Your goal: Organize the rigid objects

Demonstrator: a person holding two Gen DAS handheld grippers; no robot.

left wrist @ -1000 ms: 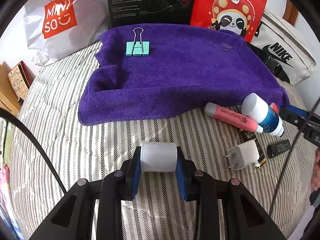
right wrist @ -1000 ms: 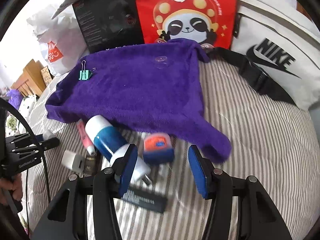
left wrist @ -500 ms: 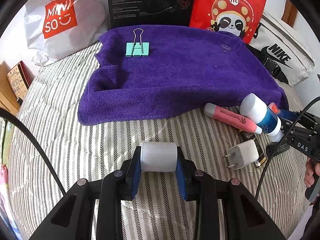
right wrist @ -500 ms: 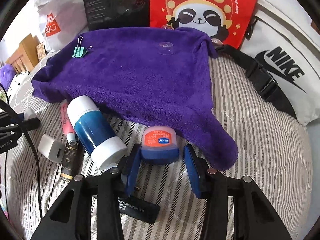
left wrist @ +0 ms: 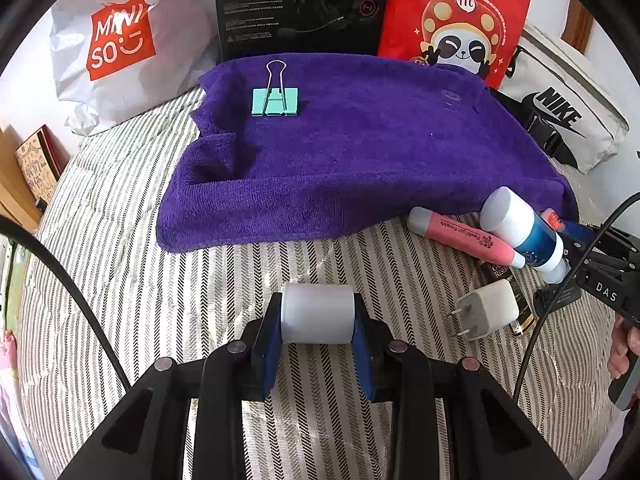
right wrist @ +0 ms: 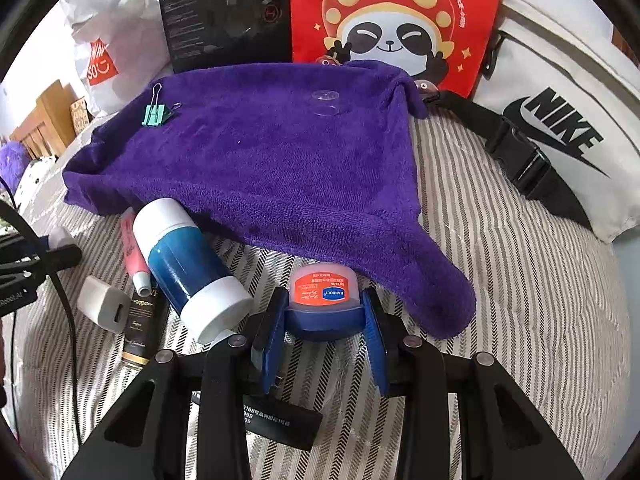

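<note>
Left gripper [left wrist: 318,338] sits low centre of its frame, blue pads clamped on a white cylinder [left wrist: 318,313] that lies crosswise between them, just above the striped bedcover [left wrist: 120,280]. Over on the right wrist view, the right gripper [right wrist: 324,330] is closing in – jaws narrowing around a small blue jar with an orange label [right wrist: 323,300], and both pads look to be touching the jar's sides at lower centre of the frame.

The purple towel [left wrist: 360,152] spreads across the middle of both views; a teal binder clip [left wrist: 275,98] lies on it toward the upper left, and a small clear round lid [right wrist: 326,102] rests on it near the top centre of the right wrist view. At the towel's near edge, right side of the left view, there's a cluster – a pink tube [left wrist: 464,236], a blue bottle with white caps [left wrist: 524,232] lying on its side just beside it, a white plug charger [left wrist: 486,308] in front, and a dark tube with gold print [left wrist: 506,280] partly under them. A flat black labelled piece [right wrist: 280,420] lies beneath the right gripper's frame.

Along the back: a white Miniso bag [left wrist: 120,40] upper left, a black box [left wrist: 300,4], a red panda bag [left wrist: 456,20], and a white Nike bag [left wrist: 560,120] at right
</note>
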